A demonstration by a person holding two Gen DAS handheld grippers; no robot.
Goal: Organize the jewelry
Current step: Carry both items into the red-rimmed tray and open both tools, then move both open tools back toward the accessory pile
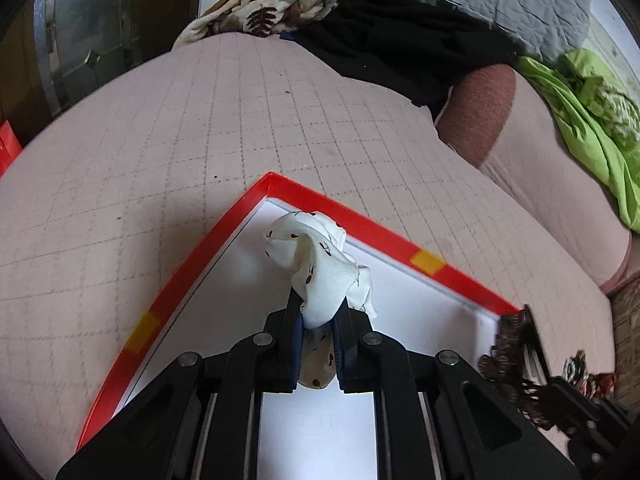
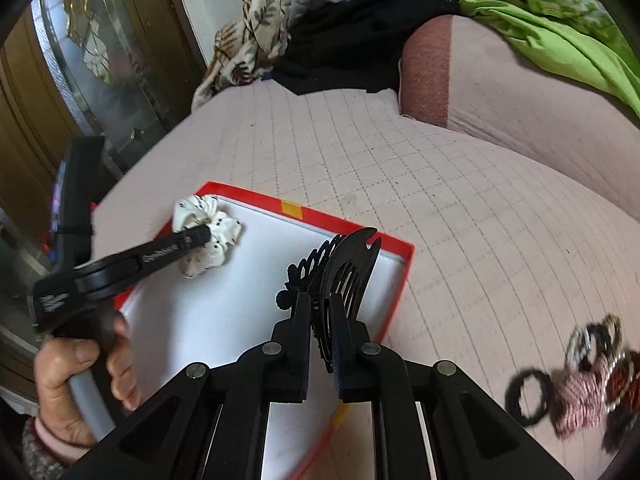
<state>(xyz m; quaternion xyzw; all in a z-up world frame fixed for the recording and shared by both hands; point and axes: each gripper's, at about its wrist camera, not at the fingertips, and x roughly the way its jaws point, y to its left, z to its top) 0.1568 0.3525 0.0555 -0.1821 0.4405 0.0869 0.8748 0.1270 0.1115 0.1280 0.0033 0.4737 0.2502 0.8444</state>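
Observation:
My left gripper [image 1: 318, 312] is shut on a white patterned scrunchie [image 1: 320, 264] and holds it over the far corner of a red-rimmed tray with a white floor [image 1: 224, 236]. In the right wrist view the scrunchie [image 2: 218, 240] touches or hovers just above the tray [image 2: 404, 280], and the left gripper [image 2: 200, 236] shows from the side. My right gripper [image 2: 320, 304] is shut on a black ornate hair clip [image 2: 344, 264], held above the tray's right side. The clip also shows in the left wrist view [image 1: 516, 344].
The tray lies on a pink quilted bed cover [image 2: 460, 200]. A pile of hair ties and bracelets [image 2: 580, 380] lies on the cover at the lower right. A green cloth [image 2: 560, 20], black clothing [image 2: 340, 40] and a floral cloth [image 2: 256, 20] lie at the far end.

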